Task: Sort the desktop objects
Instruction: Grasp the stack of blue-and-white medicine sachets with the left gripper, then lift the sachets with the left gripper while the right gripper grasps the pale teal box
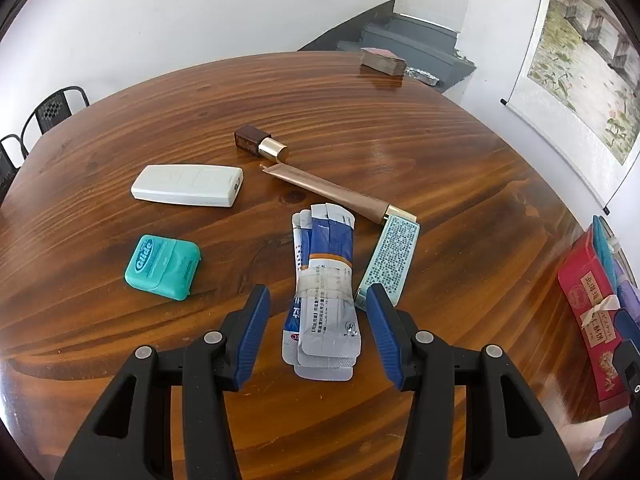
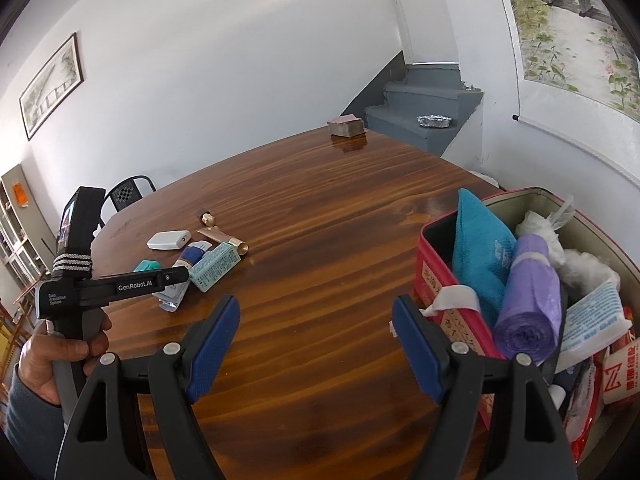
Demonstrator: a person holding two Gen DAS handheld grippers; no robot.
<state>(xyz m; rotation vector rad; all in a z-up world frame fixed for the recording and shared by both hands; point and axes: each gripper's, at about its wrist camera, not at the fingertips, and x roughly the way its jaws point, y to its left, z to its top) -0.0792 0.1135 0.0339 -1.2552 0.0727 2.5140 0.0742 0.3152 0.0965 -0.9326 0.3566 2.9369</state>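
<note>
A taped bundle of blue-and-white sachets lies on the round wooden table. My left gripper is open and straddles the bundle's near half, with a gap at each pad. Around the bundle lie a teal floss box, a white remote, a brown-and-gold lipstick, a rose-gold tube and a pale green box. My right gripper is open over bare wood with nothing between its pads. It is just left of a red tin.
The red tin holds a teal pouch, a purple bag roll and packets. A small brown block sits at the table's far edge. A hand holds the left gripper's handle. Black chairs stand at the far left.
</note>
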